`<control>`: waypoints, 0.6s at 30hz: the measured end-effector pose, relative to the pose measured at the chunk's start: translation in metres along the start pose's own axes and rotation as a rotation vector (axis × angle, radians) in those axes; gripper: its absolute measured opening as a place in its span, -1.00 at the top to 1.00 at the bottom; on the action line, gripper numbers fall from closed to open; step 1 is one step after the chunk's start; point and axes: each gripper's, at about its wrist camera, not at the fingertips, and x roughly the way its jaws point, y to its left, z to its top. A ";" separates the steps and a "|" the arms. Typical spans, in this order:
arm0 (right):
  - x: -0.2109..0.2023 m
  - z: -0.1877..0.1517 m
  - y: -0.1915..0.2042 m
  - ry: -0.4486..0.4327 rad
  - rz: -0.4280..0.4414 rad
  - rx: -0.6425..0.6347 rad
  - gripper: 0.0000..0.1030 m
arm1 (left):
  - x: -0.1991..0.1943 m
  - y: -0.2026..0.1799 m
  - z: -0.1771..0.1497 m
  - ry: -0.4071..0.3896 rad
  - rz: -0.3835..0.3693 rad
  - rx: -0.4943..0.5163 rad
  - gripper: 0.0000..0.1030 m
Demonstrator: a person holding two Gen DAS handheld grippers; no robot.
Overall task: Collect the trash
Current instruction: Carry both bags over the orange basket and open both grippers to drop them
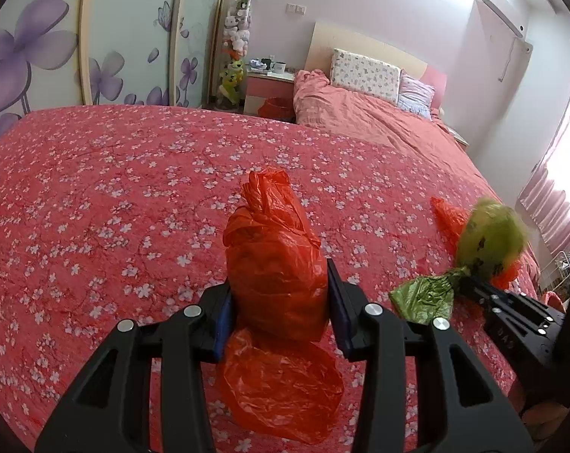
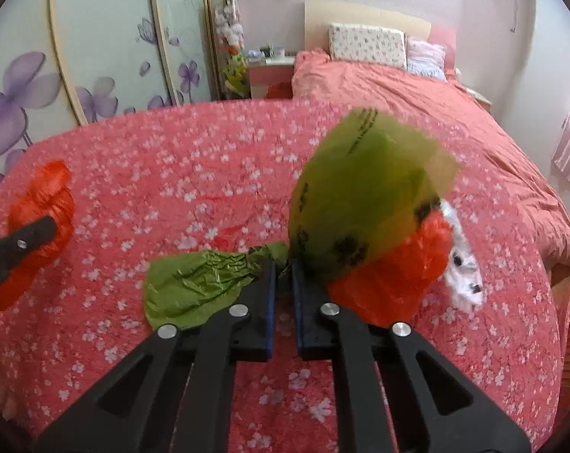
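Left hand-held gripper [image 1: 279,302]: clamped on knotted red plastic bag [image 1: 275,264], upright, knot toward frame top.
Right hand-held gripper [image 2: 283,283]: closed on twisted neck of green plastic bag [image 2: 360,196], bulk toward upper right.

black fingers [image 1: 224,324], blue pads [image 2: 271,302], silver round screws [image 1: 373,308].

In front of the left gripper's fingers [image 1: 335,287] the red bag [image 1: 275,264] blocks the way. Left of them the bedspread [image 1: 96,207] is bare. The green bag [image 2: 360,196] blocks the right fingers [image 2: 303,294].
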 end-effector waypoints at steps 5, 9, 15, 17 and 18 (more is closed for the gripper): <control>-0.039 0.003 -0.003 -0.096 0.053 0.004 0.83 | -0.006 -0.006 0.001 -0.006 -0.001 0.010 0.17; -0.066 0.004 -0.010 -0.142 0.055 0.010 0.83 | -0.014 -0.016 0.002 -0.019 -0.010 0.028 0.17; -0.108 -0.005 -0.039 -0.190 0.045 0.058 0.83 | -0.029 -0.042 -0.001 -0.037 -0.037 0.066 0.17; -0.123 -0.007 -0.051 -0.210 0.030 0.072 0.82 | -0.035 -0.052 -0.002 -0.039 -0.050 0.079 0.17; -0.128 -0.009 -0.056 -0.217 0.022 0.076 0.82 | -0.037 -0.057 -0.003 -0.039 -0.056 0.084 0.17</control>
